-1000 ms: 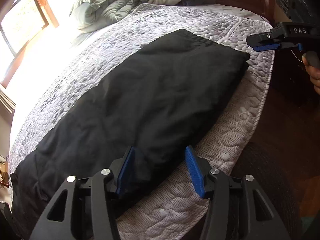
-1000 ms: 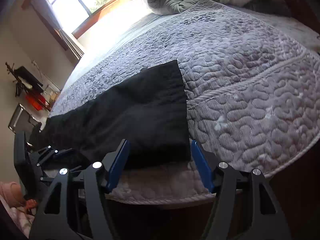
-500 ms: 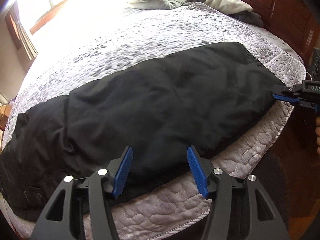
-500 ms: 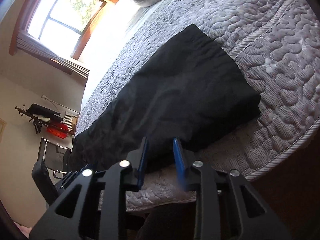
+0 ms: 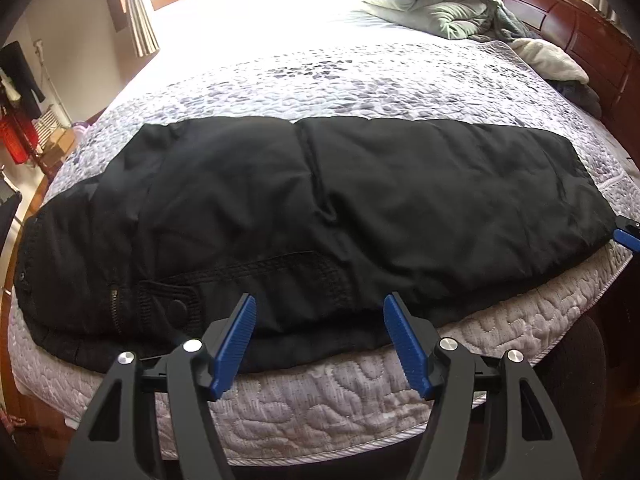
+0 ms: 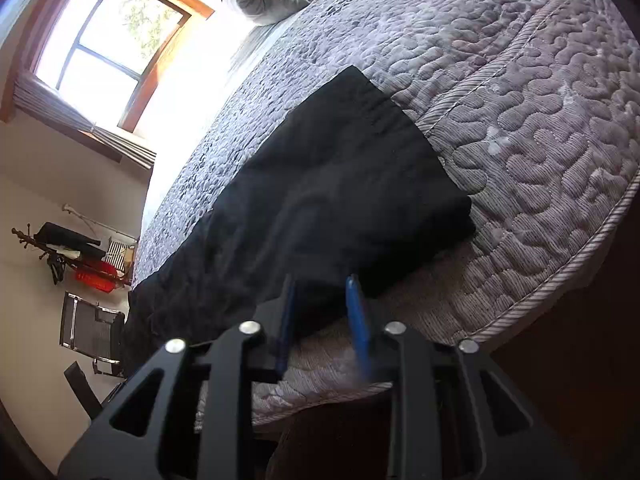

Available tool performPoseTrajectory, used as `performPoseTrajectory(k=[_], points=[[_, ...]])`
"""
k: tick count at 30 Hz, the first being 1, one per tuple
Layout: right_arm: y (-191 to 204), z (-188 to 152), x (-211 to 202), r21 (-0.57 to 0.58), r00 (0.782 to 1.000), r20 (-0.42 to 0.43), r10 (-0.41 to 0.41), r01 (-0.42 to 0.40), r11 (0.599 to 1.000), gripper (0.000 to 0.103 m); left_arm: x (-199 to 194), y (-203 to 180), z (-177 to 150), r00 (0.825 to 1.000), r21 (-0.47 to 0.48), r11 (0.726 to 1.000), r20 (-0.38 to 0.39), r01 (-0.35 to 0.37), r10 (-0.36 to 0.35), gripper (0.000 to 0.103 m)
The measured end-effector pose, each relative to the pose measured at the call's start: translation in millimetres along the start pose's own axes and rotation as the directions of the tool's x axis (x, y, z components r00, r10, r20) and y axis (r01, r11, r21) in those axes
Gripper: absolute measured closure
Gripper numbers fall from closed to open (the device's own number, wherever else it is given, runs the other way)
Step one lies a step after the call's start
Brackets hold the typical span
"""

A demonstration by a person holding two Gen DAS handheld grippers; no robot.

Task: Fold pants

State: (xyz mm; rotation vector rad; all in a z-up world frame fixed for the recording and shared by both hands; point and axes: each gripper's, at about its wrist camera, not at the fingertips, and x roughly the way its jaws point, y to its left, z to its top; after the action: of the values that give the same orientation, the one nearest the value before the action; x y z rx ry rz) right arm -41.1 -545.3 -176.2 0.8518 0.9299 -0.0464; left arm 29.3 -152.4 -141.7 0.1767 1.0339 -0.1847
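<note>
Fingers of the left gripper stand spread wide and hold nothing, poised just off the near edge of the pants, at about the pocket and waist region. Fingers of the right gripper are drawn close together with a narrow gap between them; they sit at the near edge of the cuff end, and motion blur makes it hard to say whether cloth is pinched there, so the grip cannot be told. From the left view only a blue tip of that gripper shows at the far right, beside the hem corner.

Position of the garment: the black pants lie flat across the bed, parallel to its near edge, waistband with zipper and snap button to the left, leg ends to the right. A rumpled blanket lies well apart near the headboard.

Progress, as judged: the legs appear already laid one upon the other lengthwise, giving a single long panel. The crosswise folds, bringing hem toward waist, seem not yet made; the panel lies at full length. Most of the folding therefore remains.
</note>
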Motion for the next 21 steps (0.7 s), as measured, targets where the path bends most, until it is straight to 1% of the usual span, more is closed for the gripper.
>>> performPoseTrajectory(k=[2, 3, 6, 8, 9, 10, 12, 14, 15, 16, 18, 21], points=[[-3, 0, 5, 0.025, 1.0, -0.001, -0.014, 0.014, 1.0, 0.073, -2, 11, -4, 1.0, -0.014, 1.0, -0.006, -0.012, 0.012, 0.034], [-5, 1, 7, 0.035, 1.0, -0.001, -0.017, 0.017, 0.999, 0.073, -1, 12, -4, 1.0, -0.019, 1.0, -0.007, -0.018, 0.018, 0.031], [-10, 4, 14, 0.078, 1.0, 0.007, 0.0, 0.0, 0.997, 0.073, -2, 14, -5, 1.0, -0.028, 0.999, -0.001, -0.027, 0.027, 0.027], [-13, 7, 18, 0.114, 1.0, 0.002, -0.003, 0.002, 0.993, 0.073, 1, 16, -3, 1.0, -0.031, 0.999, -0.002, -0.029, 0.029, 0.026], [-13, 9, 17, 0.118, 1.0, 0.009, 0.008, -0.009, 0.993, 0.08, 0, 21, -3, 1.0, -0.035, 0.999, -0.001, -0.029, 0.029, 0.026], [-11, 9, 15, 0.102, 0.999, 0.022, 0.027, -0.029, 0.994, 0.103, -2, 26, -3, 1.0, -0.04, 0.999, 0.0, -0.028, 0.028, 0.026], [-8, 9, 10, 0.094, 0.998, 0.044, 0.039, -0.043, 0.995, 0.103, -5, 30, -4, 0.999, -0.053, 0.998, 0.007, -0.031, 0.031, 0.023], [-8, 9, 6, 0.095, 0.999, 0.035, 0.026, -0.029, 0.995, 0.103, -3, 32, -4, 0.999, -0.06, 0.997, 0.006, -0.038, 0.038, 0.022], [-10, 8, 5, 0.107, 0.999, 0.026, 0.019, -0.021, 0.994, 0.098, -3, 33, -4, 0.999, -0.063, 0.997, 0.002, -0.04, 0.04, 0.022], [-12, 7, 3, 0.126, 0.999, 0.023, 0.022, -0.025, 0.992, 0.082, -3, 36, -5, 0.999, -0.067, 0.997, 0.0, -0.042, 0.042, 0.022], [-19, 4, 0, 0.156, 0.999, 0.029, 0.032, -0.036, 0.987, 0.064, -4, 38, -7, 0.999, -0.076, 0.996, -0.001, -0.046, 0.046, 0.022], [-27, 0, 2, 0.175, 1.0, 0.023, 0.005, -0.009, 0.985, 0.063, -3, 42, -8, 0.999, -0.086, 0.995, -0.011, -0.046, 0.046, 0.022]])
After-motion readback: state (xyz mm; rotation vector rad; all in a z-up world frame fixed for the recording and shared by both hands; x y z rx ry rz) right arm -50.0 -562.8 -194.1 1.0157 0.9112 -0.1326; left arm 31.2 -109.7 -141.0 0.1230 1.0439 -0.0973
